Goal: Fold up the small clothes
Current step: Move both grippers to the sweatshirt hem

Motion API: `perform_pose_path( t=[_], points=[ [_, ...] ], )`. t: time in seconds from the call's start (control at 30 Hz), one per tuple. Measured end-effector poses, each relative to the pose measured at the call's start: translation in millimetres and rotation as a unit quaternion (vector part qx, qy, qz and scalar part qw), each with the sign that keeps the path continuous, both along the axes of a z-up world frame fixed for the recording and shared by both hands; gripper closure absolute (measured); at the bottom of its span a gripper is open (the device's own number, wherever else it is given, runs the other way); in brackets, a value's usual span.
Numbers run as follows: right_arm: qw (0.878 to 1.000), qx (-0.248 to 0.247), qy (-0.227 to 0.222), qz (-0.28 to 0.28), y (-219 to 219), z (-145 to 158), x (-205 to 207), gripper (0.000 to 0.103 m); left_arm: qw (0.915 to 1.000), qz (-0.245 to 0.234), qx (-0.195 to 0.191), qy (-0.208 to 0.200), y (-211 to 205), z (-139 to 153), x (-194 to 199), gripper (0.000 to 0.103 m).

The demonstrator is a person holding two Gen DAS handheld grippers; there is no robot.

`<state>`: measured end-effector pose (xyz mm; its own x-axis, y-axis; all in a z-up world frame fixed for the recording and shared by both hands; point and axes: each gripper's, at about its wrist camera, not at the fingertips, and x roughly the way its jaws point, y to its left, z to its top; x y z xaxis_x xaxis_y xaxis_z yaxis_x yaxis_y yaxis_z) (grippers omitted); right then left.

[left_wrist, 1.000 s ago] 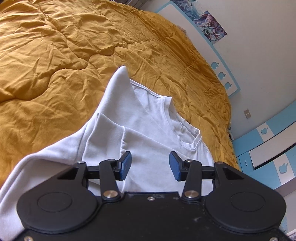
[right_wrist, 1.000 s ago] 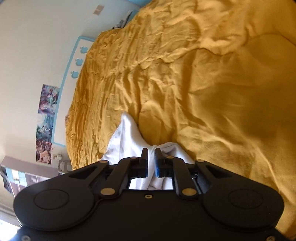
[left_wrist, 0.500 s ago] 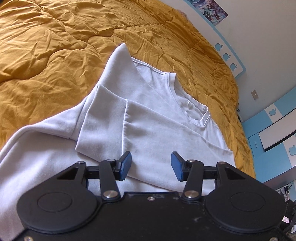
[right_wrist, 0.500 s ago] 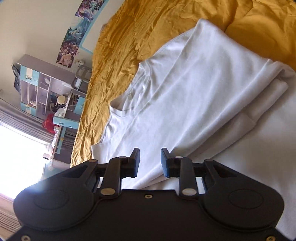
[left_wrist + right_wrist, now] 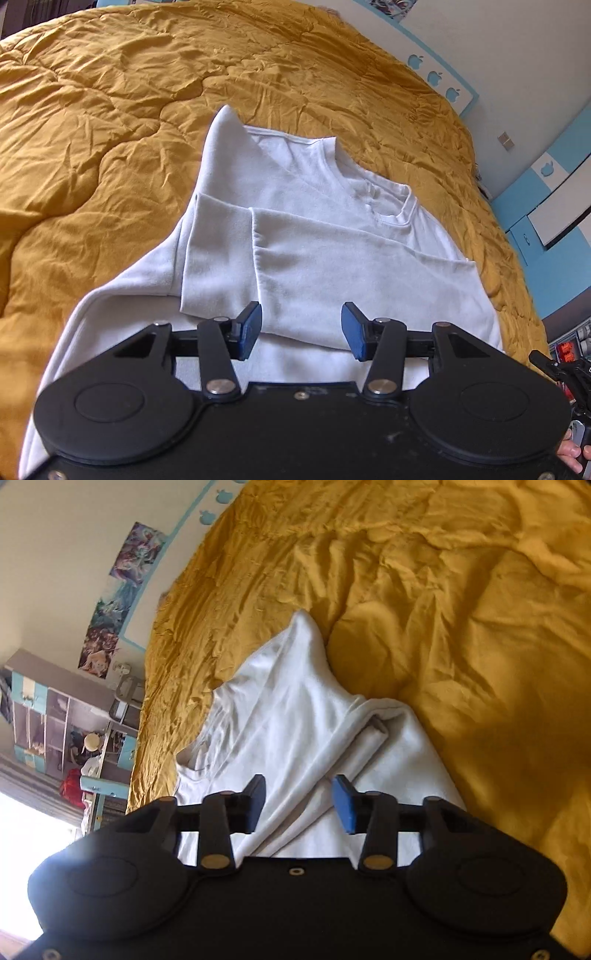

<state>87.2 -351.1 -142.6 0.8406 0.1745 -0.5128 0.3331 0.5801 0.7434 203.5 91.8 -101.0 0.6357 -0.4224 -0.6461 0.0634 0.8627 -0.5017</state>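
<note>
1. The left tongs [image 5: 301, 330] hover with their blue pads spread apart, released and gripping nothing; white cloth lies below the gap between them, untouched by either pad.
2. The right tongs [image 5: 299, 803] are also released: their jaws have just been opening, and no fold of cloth is pinched between the pads, though the garment lies beneath them.
3. The white sweatshirt [image 5: 325, 236] is spread on the bed, directly ahead of and under the left tongs. Its neckline [image 5: 397, 208] sits ahead and to the right of those tongs.
4. One sleeve [image 5: 221, 258] is folded across the body of the garment, its cuff end lying just ahead of the left pad of the left tongs. A peak of fabric rises at the far edge of the garment.
5. From the right wrist view the same sweatshirt [image 5: 295, 723] runs away from the tongs in a narrowing shape, with a rolled fold of cloth ahead of the right pad.
6. The mustard-yellow quilt [image 5: 110, 110] covers the bed all around the garment, creased and puffy.
7. At the lower right edge of the left wrist view, part of the right-hand device and a person's fingers [image 5: 570, 452] show.
8. Left of the right tongs, beyond the bed, stand posters [image 5: 122, 602] on the wall and a shelf unit [image 5: 55, 720].
</note>
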Motion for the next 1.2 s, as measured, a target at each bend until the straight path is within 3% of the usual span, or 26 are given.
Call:
perform_pose_path(
  t=[0.1,0.17,0.23,0.37,0.47,0.6,0.77,0.83,1.0,1.13,1.2],
  points=[
    [0.996,-0.04,-0.049,0.058,13.5,31.6,-34.3,0.056,0.9985,-0.036,-0.001,-0.042,13.0,31.7,-35.9,0.052],
    [0.988,-0.081,-0.075,0.11,19.9,54.3,-65.4,0.049,0.9953,-0.074,-0.013,-0.062,25.6,46.1,-61.4,0.051],
    [0.977,-0.129,-0.09,0.141,24.1,71.6,-98.6,0.035,0.9901,-0.113,-0.024,-0.08,40.1,56.0,-92.2,0.05],
    [0.961,-0.201,-0.081,0.173,17.9,81.3,-157.3,0.034,0.9868,-0.136,-0.009,-0.088,68.0,57.0,-148.0,0.046],
    [0.961,-0.21,-0.063,0.17,9.4,73.4,-185.2,0.034,0.9913,-0.109,0.005,-0.074,92.1,44.6,-183.2,0.045],
    [0.964,-0.191,-0.046,0.179,3.3,55.1,-210.8,0.035,0.9966,-0.067,-0.023,-0.043,126.3,26.5,-214.5,0.044],
    [0.959,-0.209,-0.019,0.189,6.5,31.3,-230.2,0.036,0.9987,-0.028,-0.038,-0.018,157.9,7.8,-242.7,0.044],
    [0.961,-0.203,-0.024,0.187,5.9,20.7,-237.0,0.041,0.9987,-0.016,-0.049,-0.006,167.2,-2.5,-252.2,0.044],
    [0.964,-0.186,-0.037,0.183,2.6,8.9,-244.3,0.041,0.9968,-0.036,-0.065,0.029,169.2,-24.1,-258.4,0.044],
    [0.958,-0.212,-0.022,0.191,6.0,3.0,-243.1,0.042,0.9943,-0.046,-0.084,0.047,169.3,-40.7,-254.9,0.044],
    [0.957,-0.214,-0.017,0.197,6.0,0.6,-240.9,0.048,0.9911,-0.054,-0.111,0.051,170.6,-48.0,-251.8,0.044]
  ],
)
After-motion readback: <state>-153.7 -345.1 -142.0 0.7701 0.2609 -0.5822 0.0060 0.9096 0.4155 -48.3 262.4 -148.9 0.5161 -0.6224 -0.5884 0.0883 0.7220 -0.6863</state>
